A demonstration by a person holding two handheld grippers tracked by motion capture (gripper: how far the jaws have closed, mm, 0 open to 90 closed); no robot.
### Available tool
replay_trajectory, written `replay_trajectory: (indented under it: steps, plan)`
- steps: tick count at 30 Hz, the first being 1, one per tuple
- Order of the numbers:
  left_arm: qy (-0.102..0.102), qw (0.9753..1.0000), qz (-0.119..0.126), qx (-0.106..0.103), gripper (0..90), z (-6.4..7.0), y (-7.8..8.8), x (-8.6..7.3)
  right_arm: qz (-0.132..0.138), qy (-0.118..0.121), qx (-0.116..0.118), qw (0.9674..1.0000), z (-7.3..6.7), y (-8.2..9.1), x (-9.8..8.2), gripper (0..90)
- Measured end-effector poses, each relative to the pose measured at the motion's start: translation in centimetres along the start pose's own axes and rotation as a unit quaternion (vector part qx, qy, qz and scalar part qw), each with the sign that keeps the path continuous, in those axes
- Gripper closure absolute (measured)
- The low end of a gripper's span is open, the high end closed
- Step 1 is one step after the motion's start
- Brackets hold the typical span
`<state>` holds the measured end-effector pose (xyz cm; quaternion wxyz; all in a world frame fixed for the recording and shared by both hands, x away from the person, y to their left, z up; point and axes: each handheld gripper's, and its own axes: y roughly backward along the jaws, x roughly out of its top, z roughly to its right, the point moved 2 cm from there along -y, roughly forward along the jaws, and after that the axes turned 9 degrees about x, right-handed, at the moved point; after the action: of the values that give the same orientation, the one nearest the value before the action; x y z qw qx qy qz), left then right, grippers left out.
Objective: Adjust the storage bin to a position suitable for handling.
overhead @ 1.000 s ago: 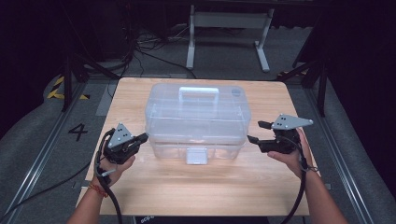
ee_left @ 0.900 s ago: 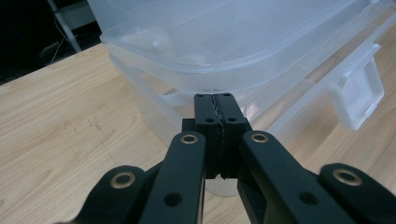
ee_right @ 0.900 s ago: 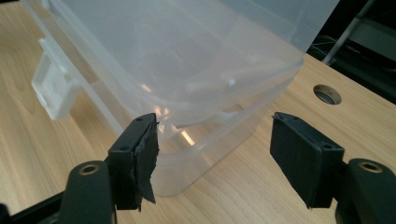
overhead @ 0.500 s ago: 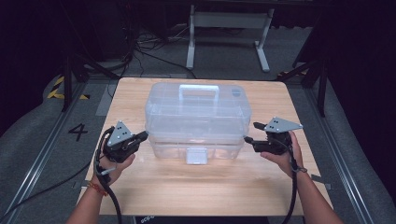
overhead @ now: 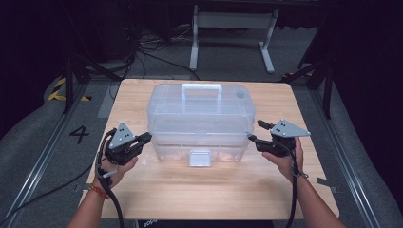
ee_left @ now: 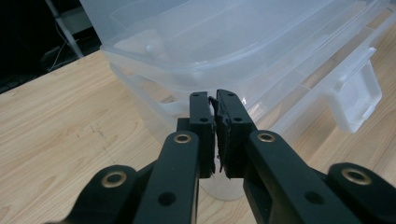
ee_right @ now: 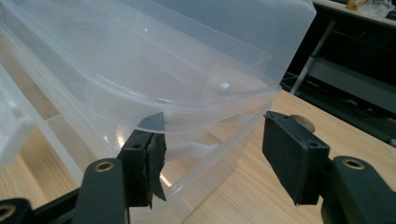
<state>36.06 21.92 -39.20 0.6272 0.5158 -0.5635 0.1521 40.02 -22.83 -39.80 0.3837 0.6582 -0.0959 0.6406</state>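
one clear plastic box (overhead: pixel 197 121) – lid closed, nothing visible inside.

Light wooden table (overhead: pixel 157 199) under one clear plastic lidded box (overhead: pixel 199 118).

A clear plastic storage box (overhead: pixel 199 124) is set upright in the middle of the wooden table (overhead: pixel 209 190), its long front side turned toward the person. It is closed by a see-through lid (ee_right: pixel 154 60) whose rim overhangs the tub (ee_right: pixel 219 149) below, and a flat white carry handle (overhead: pixel 202 89) is moulded into the lid's far edge. A white latch (overhead: pixel 199 158) is seen at the centre of the front wall, hanging down against it, and nothing can be made out inside.
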Motion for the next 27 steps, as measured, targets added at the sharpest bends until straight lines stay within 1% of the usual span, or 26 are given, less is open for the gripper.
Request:
replay_trajectory:
  steps: [3, 4, 6, 8, 9, 11, 12, 14, 18, 24, 26, 27]
  plan:
    - [-0.004, 1.0000, 0.002, 0.000, 83.7, 0.1, 0.1, -0.2, 0.003, 0.001, -0.003, 1.0000, -0.1, 0.1, 0.1, 40.8]
    - [-0.003, 1.0000, 0.001, -0.001, 83.5, 0.1, 0.1, -0.2, 0.004, 0.005, -0.006, 1.0000, 0.0, 0.1, 0.1, 40.8]
    - [-0.001, 1.0000, -0.002, -0.005, 83.3, 0.1, 0.0, -0.5, 0.008, 0.003, -0.006, 0.9999, -0.1, 0.2, 0.2, 40.9]
    - [-0.003, 0.9999, -0.013, -0.006, 83.0, 0.2, -0.3, -0.8, 0.014, 0.006, -0.009, 0.9998, -0.1, 0.3, 0.4, 41.2]
    - [-0.003, 0.9999, -0.013, -0.006, 83.0, 0.2, -0.3, -0.8, 0.014, 0.006, -0.009, 0.9998, -0.1, 0.3, 0.4, 41.2]
    - [-0.009, 0.9997, -0.024, -0.005, 83.0, 0.4, -0.6, -1.2, 0.018, 0.006, -0.009, 0.9998, -0.1, 0.4, 0.7, 41.3]
    - [-0.009, 0.9996, -0.027, -0.005, 83.0, 0.4, -0.8, -1.3, 0.025, 0.008, -0.011, 0.9996, -0.1, 0.4, 1.0, 41.3]
    - [-0.010, 0.9995, -0.029, -0.007, 83.0, 0.4, -0.9, -1.4, 0.028, 0.005, -0.014, 0.9995, -0.1, 0.5, 1.2, 41.3]
    - [-0.009, 0.9995, -0.031, -0.006, 83.0, 0.3, -0.9, -1.4, 0.035, 0.003, -0.017, 0.9992, 0.0, 0.5, 1.6, 41.4]
    - [0.004, 0.9994, -0.033, -0.009, 83.2, 0.1, -1.0, -1.9, 0.047, 0.002, -0.030, 0.9984, 0.3, 0.3, 2.7, 44.5]
    - [0.003, 0.9994, -0.033, -0.006, 82.7, 0.1, -1.0, -1.8, 0.048, -0.001, -0.032, 0.9983, 0.3, 0.2, 2.9, 44.6]
    - [-0.002, 0.9994, -0.033, -0.005, 82.7, 0.2, -1.0, -1.8, 0.049, -0.003, -0.033, 0.9983, 0.4, 0.1, 3.0, 44.7]
